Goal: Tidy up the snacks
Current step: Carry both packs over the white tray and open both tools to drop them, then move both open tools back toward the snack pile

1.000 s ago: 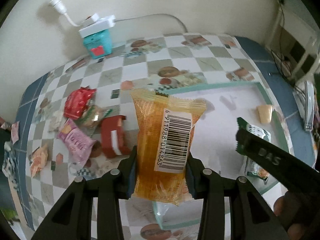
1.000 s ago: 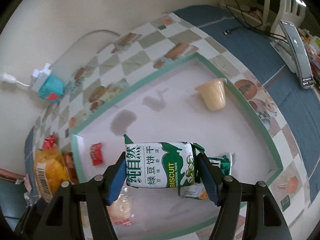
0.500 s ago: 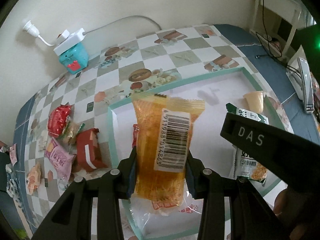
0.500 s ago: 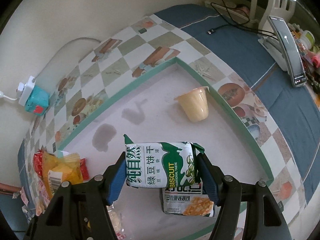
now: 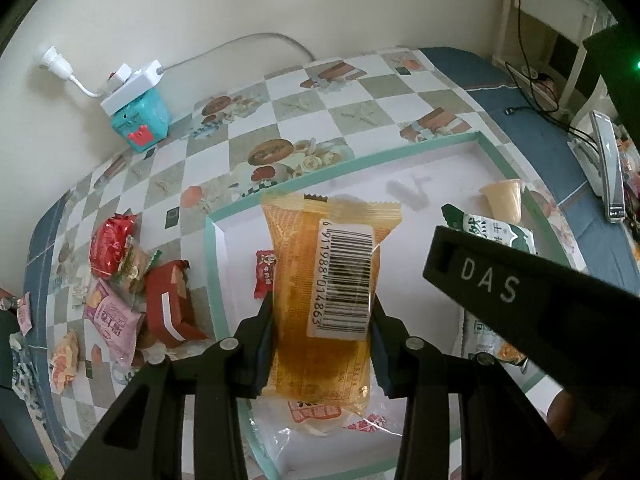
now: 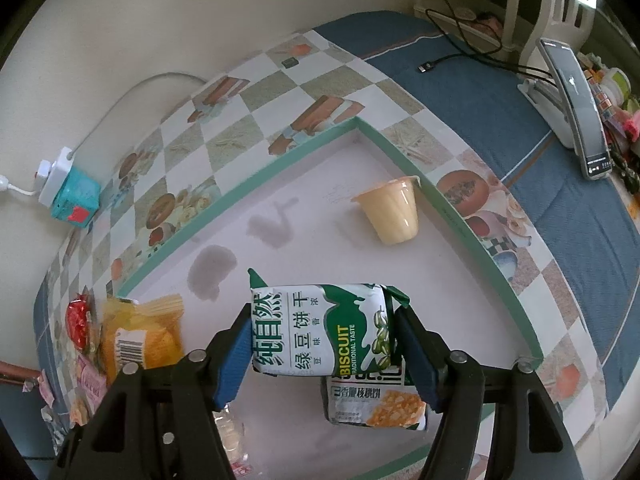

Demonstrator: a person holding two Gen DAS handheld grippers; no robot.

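My left gripper (image 5: 322, 336) is shut on an orange snack packet (image 5: 324, 280) with a barcode, held above the left part of the white tray (image 5: 352, 164) with a green rim. My right gripper (image 6: 324, 348) is shut on a green-and-white biscuit packet (image 6: 320, 328), held over the tray's (image 6: 460, 216) near side. The orange packet also shows in the right wrist view (image 6: 140, 332). In the tray lie a yellow jelly cup (image 6: 394, 214), a second biscuit packet (image 6: 374, 402), a small red sachet (image 5: 264, 272) and a clear packet (image 5: 320, 436).
Several loose snacks lie left of the tray: a red packet (image 5: 110, 246), a dark red packet (image 5: 168, 306) and a pink packet (image 5: 114, 326). A teal box with a white power strip (image 5: 138, 120) stands by the wall. A phone on a stand (image 6: 576, 100) is at the right.
Both grippers have moved over the tray, the left one rightward with the orange packet. The right gripper's view has shifted toward the tray's far right corner. Both grips are unchanged.
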